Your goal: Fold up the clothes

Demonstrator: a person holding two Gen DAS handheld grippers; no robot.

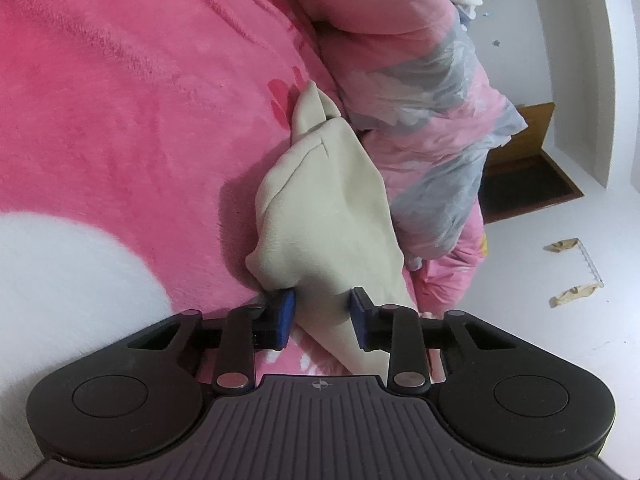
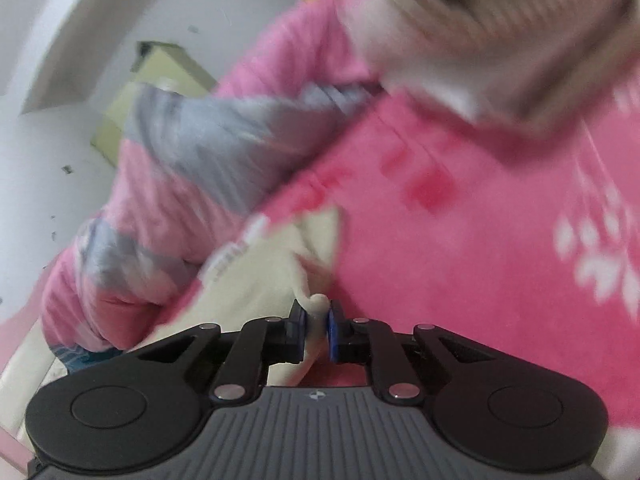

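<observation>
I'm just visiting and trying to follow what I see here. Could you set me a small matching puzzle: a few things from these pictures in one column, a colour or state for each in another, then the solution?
Things:
1. garment
2. blanket
3. quilt
4. right gripper

Colours or states:
A. pink with grey patches, bunched up
B. pinching a thin fold of cloth
C. cream, crumpled
D. bright pink, fluffy

Pairs: 1-C, 2-D, 3-A, 4-B
</observation>
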